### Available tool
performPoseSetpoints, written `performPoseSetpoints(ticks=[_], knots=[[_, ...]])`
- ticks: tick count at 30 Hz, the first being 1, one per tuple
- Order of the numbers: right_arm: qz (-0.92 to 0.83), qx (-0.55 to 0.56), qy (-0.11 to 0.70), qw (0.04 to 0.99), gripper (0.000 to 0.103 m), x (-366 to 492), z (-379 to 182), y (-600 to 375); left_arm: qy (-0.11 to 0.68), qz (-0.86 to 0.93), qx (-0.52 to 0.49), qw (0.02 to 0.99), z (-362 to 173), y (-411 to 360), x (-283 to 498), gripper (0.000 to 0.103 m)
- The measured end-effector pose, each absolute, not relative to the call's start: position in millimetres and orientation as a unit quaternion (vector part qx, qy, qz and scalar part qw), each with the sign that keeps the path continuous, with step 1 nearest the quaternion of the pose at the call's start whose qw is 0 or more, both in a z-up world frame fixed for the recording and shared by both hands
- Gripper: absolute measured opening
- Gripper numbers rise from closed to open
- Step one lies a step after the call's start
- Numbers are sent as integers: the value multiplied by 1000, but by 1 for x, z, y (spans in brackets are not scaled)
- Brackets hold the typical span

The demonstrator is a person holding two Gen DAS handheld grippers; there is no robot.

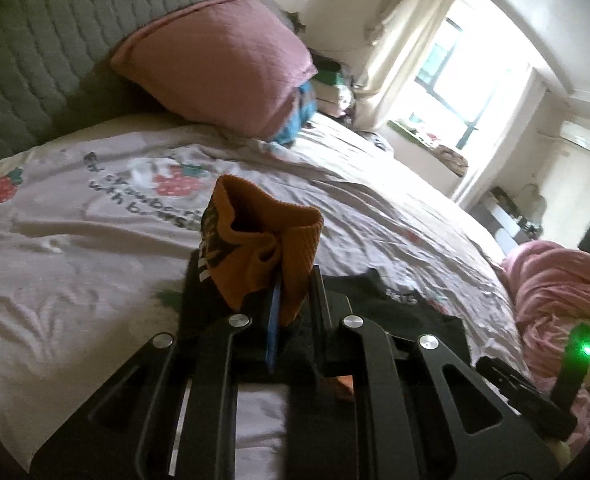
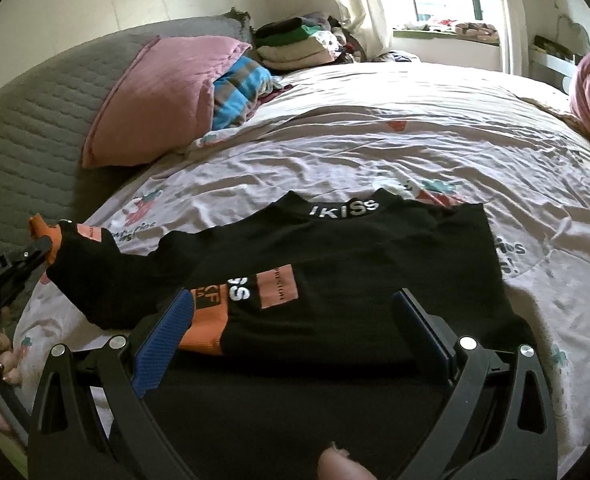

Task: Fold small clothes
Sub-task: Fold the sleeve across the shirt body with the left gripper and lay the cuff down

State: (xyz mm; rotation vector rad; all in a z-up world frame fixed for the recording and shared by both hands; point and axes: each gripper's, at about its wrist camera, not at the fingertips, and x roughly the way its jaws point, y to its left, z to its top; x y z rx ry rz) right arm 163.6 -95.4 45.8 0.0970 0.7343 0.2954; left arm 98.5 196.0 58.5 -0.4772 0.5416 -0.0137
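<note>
Both cameras ride low over the bed (image 2: 375, 120), tilted downward. The left view looks close along its tongs (image 1: 283, 280) toward the window (image 1: 451, 80). The right view faces the headboard end. Both share the pink pillow (image 2: 163, 96) and black top (image 2: 335, 260).

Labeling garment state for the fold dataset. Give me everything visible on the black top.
The black top is a long-sleeved knit with a high collar carrying white lettering, orange printed panels and orange ribbed cuffs. It lies on the bedsheet, collar away from the right wrist camera. One sleeve is stretched out to the side, its orange cuff bunched and pinched in the shut left gripper. The other orange cuff lies across the body. The right gripper hangs open above the lower part; contact cannot be told.
</note>
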Motion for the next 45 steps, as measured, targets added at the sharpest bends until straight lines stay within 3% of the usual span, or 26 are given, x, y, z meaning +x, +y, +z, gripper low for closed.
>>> performPoseSetpoints(ticks=[26,45], knots=[[88,71,356,928,98,154,39,-164,301,-181,-204,914,55,87,126,7],[42,73,374,924,98,154,26,-202,401,-263,-183,858,-2,22,152,4]])
